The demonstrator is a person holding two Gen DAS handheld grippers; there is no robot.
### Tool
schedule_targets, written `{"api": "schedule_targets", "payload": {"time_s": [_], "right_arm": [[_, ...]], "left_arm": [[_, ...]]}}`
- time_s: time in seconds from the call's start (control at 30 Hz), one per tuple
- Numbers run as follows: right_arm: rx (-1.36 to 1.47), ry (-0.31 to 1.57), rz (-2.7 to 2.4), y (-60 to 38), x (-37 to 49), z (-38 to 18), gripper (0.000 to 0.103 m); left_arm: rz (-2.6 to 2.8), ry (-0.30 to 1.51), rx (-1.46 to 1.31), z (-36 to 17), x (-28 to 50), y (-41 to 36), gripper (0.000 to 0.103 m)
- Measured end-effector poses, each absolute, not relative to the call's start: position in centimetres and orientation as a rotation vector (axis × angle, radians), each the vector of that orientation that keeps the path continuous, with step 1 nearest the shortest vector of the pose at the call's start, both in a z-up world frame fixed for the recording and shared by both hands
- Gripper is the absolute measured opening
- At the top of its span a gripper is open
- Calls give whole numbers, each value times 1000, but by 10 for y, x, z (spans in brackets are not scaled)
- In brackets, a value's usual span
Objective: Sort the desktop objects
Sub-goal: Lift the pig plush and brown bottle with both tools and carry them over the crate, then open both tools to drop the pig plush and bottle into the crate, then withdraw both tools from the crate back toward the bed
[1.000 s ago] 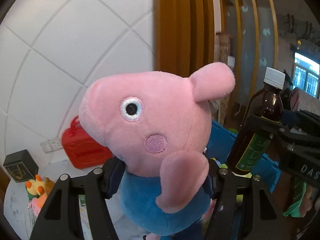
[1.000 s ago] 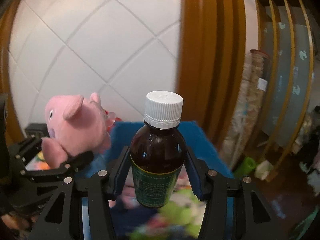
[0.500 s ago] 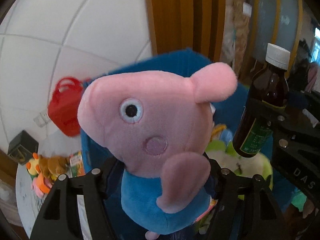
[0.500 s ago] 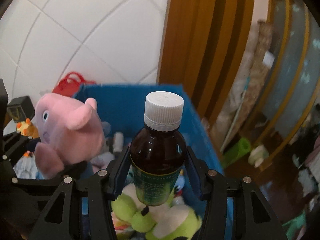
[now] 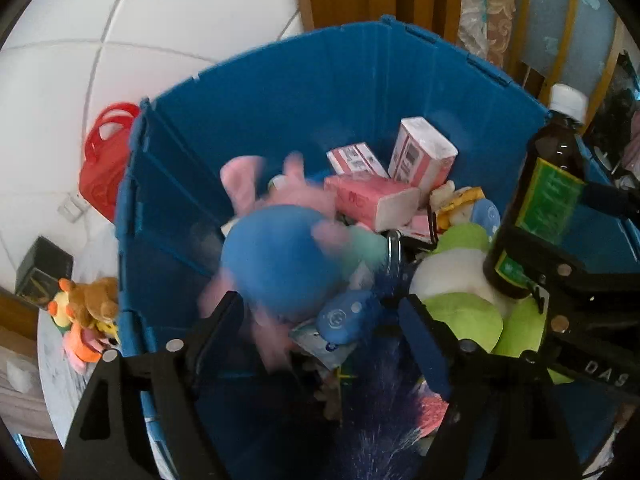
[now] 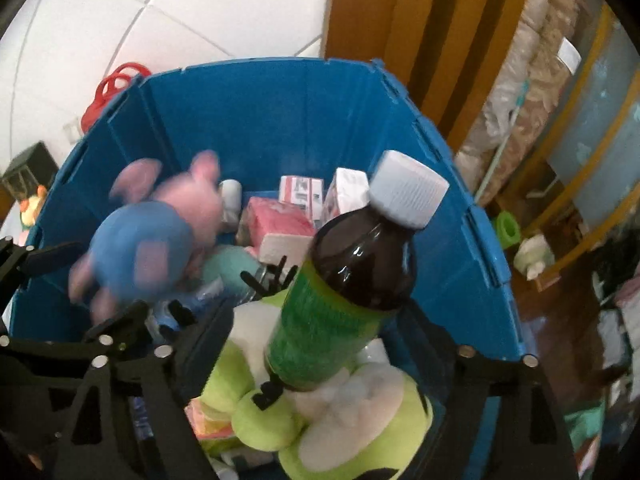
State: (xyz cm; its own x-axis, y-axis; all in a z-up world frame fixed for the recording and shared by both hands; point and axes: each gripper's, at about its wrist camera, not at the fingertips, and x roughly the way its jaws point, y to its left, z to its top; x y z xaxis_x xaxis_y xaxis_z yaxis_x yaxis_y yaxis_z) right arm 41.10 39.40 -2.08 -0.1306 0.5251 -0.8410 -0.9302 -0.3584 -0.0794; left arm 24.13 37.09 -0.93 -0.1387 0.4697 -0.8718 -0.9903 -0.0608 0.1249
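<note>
Both grippers stand over the blue bin, jaws parted, their loads released.

The left gripper (image 5: pixel 320 320) has jaws that have just been opening and now stand wide; the pig plush (image 5: pixel 280 248), blurred, sits tipped rump-up between and beyond them, clear of the pads, above the bin's contents. The right gripper (image 6: pixel 320 344) likewise has jaws just opened wide; the brown bottle (image 6: pixel 348 292) with white cap leans tilted between them, untouched by either pad, its base at the green plush (image 6: pixel 320 432). The blue bin (image 5: pixel 280 92) also holds pink boxes (image 5: pixel 372 200). A red bag (image 5: pixel 104 160) lies outside the bin's wall.
</note>
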Motion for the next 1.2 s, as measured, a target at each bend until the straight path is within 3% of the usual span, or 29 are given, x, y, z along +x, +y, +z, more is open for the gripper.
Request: {"api": "schedule_targets", "payload": {"time_s": [0.07,0.13,0.73,0.97,1.2], "right_arm": [[-975,606,1729,390,414,-17,90],[-936,615,1733,385,421,-11,103],[-620,476,1980,249,402,90,103],[-573,395,2082,185,338,107,103],[-565,370,2130,122,245,111,103]], "left_arm": [[1529,911,-755,-2,240,368,80],[1541,905,-707,6,238,362,80],[1552,580,-606,86,154,243,82],[1626,478,-625,84,80,179,82],[1715,499,-570,66,-12,102,82]]}}
